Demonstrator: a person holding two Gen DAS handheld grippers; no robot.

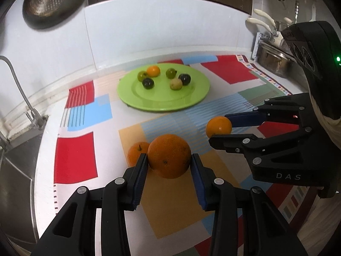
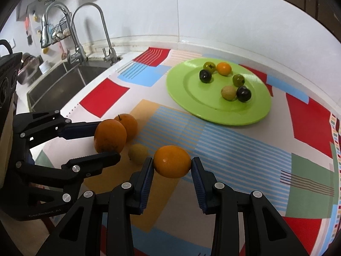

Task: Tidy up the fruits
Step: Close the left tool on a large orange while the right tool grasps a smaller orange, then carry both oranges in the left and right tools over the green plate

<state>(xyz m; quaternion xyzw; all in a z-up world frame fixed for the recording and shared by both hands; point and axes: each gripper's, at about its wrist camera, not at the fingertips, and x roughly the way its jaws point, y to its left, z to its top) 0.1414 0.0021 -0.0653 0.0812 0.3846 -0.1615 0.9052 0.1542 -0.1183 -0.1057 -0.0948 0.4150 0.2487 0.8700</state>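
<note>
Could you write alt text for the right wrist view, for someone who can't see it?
The right gripper clamps a small orange above a colourful mat, while the left gripper beside it holds a bigger orange. A green plate behind carries six small fruits; another orange and a yellowish fruit lie on the mat.

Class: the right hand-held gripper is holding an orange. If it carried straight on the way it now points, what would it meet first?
Probably the striped mat ahead of the right hand-held gripper and its orange, short of the green plate; depth is unclear.
</note>
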